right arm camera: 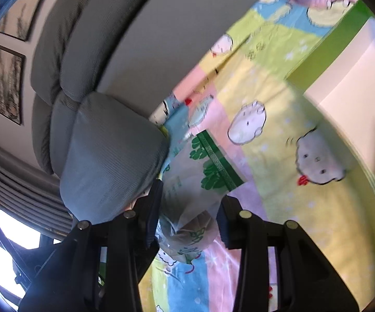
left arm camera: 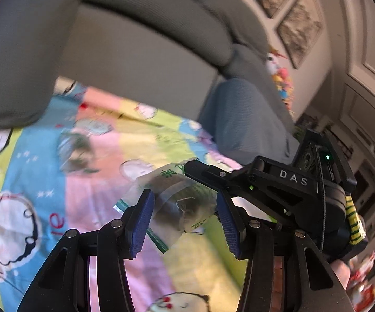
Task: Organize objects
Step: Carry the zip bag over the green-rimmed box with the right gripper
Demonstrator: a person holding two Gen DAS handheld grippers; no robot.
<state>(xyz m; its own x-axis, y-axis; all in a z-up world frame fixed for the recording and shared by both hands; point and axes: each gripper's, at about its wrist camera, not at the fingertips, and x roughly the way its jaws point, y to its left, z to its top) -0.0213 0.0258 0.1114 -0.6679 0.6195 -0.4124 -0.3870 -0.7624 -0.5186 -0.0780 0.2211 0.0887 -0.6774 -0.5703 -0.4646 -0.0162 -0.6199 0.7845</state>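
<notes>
A clear plastic bag with green print (left arm camera: 177, 202) hangs above a colourful cartoon sheet (left arm camera: 88, 182). In the left wrist view my left gripper (left arm camera: 185, 213) is open, its blue pads (left arm camera: 142, 221) on either side of the bag's lower part. My right gripper, a black tool marked DAS (left arm camera: 278, 184), comes in from the right with its tips at the bag's top. In the right wrist view the bag (right arm camera: 198, 182) lies between the right gripper's fingers (right arm camera: 187, 221); the jaws stand apart and whether they pinch the bag is unclear. A second clear bag (left arm camera: 75, 150) lies on the sheet to the left.
Grey sofa cushions (left arm camera: 135, 39) rise behind the sheet, and one grey cushion (right arm camera: 109, 156) is close on the left in the right wrist view. A green and white box (right arm camera: 343, 59) stands at the right. Colourful toys (left arm camera: 281, 78) sit at the sofa's far end.
</notes>
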